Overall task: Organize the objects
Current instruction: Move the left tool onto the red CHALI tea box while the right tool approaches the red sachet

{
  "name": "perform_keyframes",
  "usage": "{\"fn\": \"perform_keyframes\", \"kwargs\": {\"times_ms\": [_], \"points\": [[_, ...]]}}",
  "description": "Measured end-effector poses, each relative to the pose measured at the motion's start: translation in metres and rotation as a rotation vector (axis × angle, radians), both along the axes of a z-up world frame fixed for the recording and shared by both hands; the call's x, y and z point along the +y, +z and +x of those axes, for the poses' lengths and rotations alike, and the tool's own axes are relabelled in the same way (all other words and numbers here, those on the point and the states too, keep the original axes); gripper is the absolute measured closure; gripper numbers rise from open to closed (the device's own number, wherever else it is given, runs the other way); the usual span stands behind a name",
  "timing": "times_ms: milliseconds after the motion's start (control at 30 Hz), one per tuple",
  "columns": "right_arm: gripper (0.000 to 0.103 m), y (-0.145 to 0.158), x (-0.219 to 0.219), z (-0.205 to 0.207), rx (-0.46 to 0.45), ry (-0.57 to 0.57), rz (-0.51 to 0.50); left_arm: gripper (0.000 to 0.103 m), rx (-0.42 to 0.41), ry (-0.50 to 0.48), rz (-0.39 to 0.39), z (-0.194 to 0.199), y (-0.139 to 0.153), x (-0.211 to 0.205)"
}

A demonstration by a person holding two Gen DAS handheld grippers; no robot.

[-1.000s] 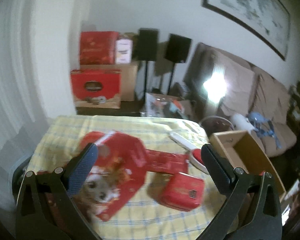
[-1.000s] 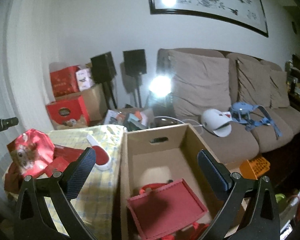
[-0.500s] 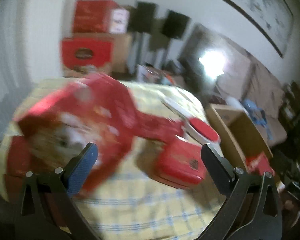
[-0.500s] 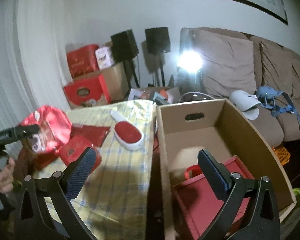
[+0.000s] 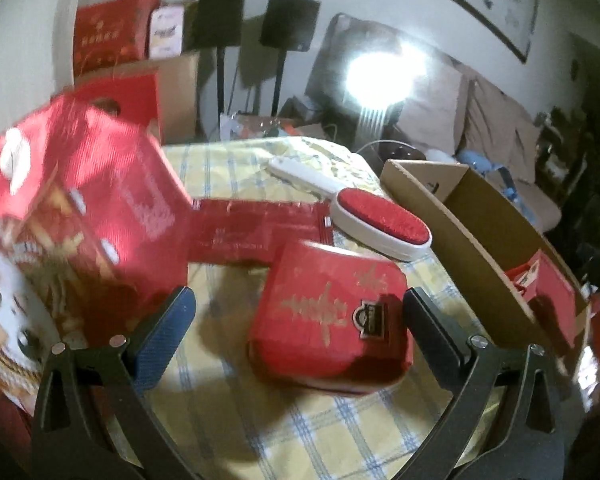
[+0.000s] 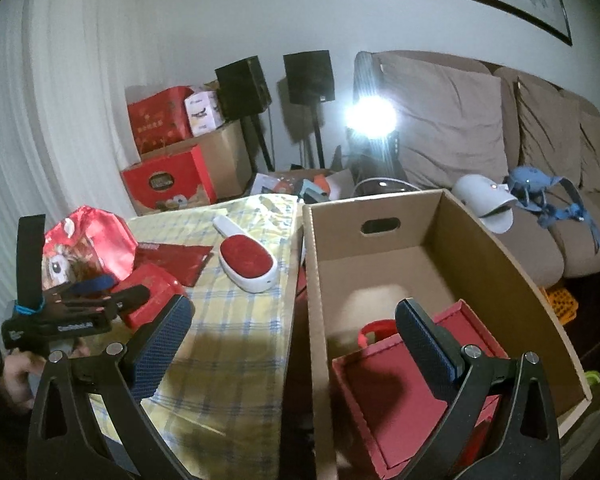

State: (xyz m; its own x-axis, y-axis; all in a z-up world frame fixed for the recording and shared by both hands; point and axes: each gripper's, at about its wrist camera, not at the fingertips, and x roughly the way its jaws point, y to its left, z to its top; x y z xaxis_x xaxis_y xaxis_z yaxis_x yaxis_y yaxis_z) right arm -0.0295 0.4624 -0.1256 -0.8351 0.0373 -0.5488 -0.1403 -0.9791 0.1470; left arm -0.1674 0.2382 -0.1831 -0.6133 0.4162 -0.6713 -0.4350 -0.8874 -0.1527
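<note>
on the yellow checked tablecloth (image 5: 228,412), the left gripper (image 5: 298,312) is spread wide around a red tin (image 5: 332,316), gripping nothing. behind it lie a red packet (image 5: 256,232), a red lint brush (image 5: 380,222) and a red bag (image 5: 72,200). the right gripper (image 6: 292,320), wide open and empty, hovers at the cardboard box (image 6: 496,264) holding a red gift box (image 6: 396,392).

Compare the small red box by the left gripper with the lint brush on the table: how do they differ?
The small red box is squarish with rounded corners and all red with gold print; the lint brush is an oval red pad in a white body with a long handle. The box sits between the open left gripper's fingers; the brush lies farther off, nearer the cardboard box. Both rest on the checked cloth.
</note>
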Motion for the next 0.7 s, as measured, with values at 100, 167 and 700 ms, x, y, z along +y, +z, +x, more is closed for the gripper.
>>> {"fn": "perform_keyframes", "kwargs": {"times_ms": [100,167,700], "points": [[0.001,0.002,0.0,0.0,-0.006,-0.004,0.019,0.0,0.009,-0.048,-0.009,0.0,0.0,0.006],[0.001,0.003,0.0,0.001,-0.003,0.0,0.018,0.0,-0.006,-0.078,-0.002,-0.002,-0.001,0.01],[0.001,0.009,-0.012,0.004,0.018,0.044,0.016,0.002,-0.162,-0.059,0.036,-0.02,-0.022,0.014]]}}
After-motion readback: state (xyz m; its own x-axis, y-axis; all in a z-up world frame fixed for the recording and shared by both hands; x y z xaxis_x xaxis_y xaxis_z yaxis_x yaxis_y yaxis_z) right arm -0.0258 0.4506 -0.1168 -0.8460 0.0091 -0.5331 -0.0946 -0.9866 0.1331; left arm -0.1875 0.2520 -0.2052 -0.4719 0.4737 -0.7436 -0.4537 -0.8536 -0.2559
